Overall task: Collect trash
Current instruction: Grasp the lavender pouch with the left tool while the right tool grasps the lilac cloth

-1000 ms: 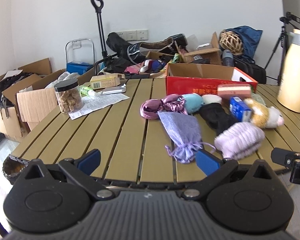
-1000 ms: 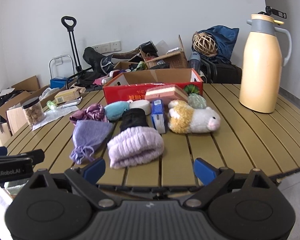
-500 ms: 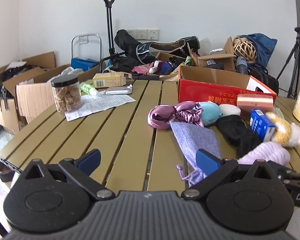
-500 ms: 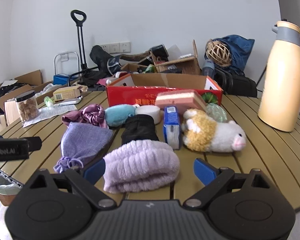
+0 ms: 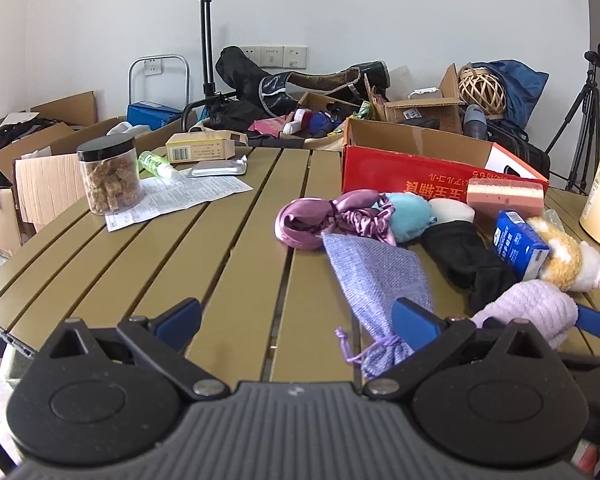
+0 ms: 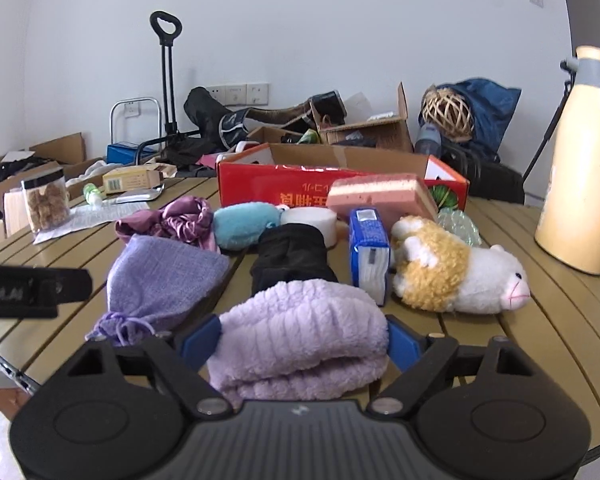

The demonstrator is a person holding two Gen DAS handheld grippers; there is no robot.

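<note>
A pile lies on the slatted table (image 5: 220, 248): a fluffy lilac cloth roll (image 6: 300, 332), a lilac drawstring pouch (image 6: 160, 276), a purple satin scrunchie (image 6: 172, 220), a black cloth (image 6: 288, 256), a blue carton (image 6: 368, 252), a plush hamster (image 6: 456, 272) and a pink sponge (image 6: 376, 196). My right gripper (image 6: 300, 340) is open with the lilac roll between its fingers. My left gripper (image 5: 296, 320) is open and empty over the table's near edge, its right finger beside the pouch (image 5: 376, 280).
A red open cardboard box (image 6: 340, 176) stands behind the pile. A cream thermos jug (image 6: 580, 168) stands at the right. A jar of brown chunks (image 5: 108, 176), a printed paper sheet (image 5: 180, 196) and small packs lie at the left. Boxes and bags crowd the floor behind.
Both grippers have moved forward over the table. The right gripper's fingers now straddle the lilac cloth roll. The left gripper has come up beside the pouch.
</note>
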